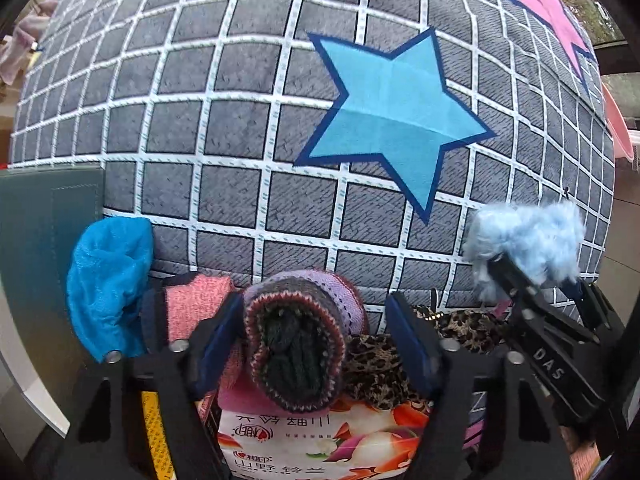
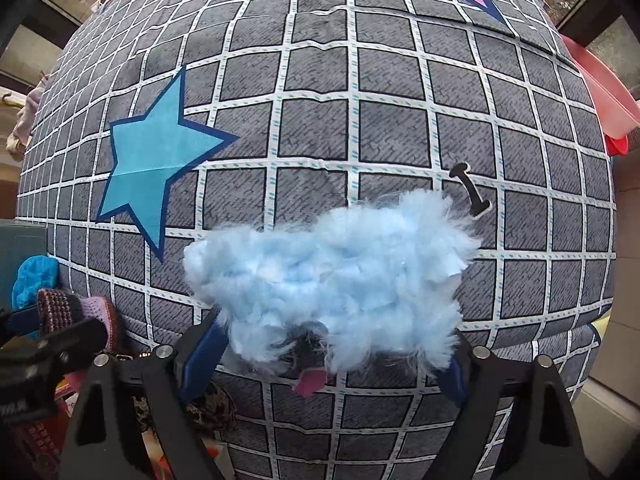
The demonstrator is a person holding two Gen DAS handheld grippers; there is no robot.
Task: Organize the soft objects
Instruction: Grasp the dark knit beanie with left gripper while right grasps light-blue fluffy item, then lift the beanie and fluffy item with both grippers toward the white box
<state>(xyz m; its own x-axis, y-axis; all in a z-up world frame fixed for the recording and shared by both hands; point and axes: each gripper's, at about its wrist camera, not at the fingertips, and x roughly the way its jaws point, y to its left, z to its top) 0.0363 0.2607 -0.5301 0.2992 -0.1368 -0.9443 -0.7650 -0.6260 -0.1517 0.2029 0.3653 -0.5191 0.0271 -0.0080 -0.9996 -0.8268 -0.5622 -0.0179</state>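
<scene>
Both claws hang over a big grey cushion (image 1: 248, 128) printed with a white grid, a blue star (image 1: 394, 120) and a pink star (image 1: 548, 4).

The left claw (image 1: 316, 344) points steeply down with a rolled knitted sock (image 1: 300, 344), purple and dark green with a speckled reddish rim, sitting between its blue pads. The left pad (image 1: 220, 340) looks to be against the roll; the right pad (image 1: 408, 344) stands a little off it, so the claw reads as released around the sock and not clenched on it. The roll rests on a heap of soft things at the cushion's near edge: a pink knitted piece (image 1: 192, 308) just to its left, a bright blue fleecy cloth (image 1: 108, 284) further left, and a leopard-print fabric (image 1: 384, 364) to its right. Under them lies a printed pack (image 1: 320, 444) with flowers and Chinese lettering. A teal panel (image 1: 48, 216) stands at the far left.

The right claw (image 2: 324, 364) points straight down at the cushion with a light blue fluffy tuft (image 2: 332, 276) between its fingers. The fluff spreads wide and hides the fingertips, so I cannot tell whether the pads press on it. A small pink tab (image 2: 310, 382) shows beneath the fluff, and a little black bone shape (image 2: 470, 192) marks the cushion just beyond it. A pink plastic basin (image 2: 600, 96) peeks out behind the cushion on the right.
</scene>
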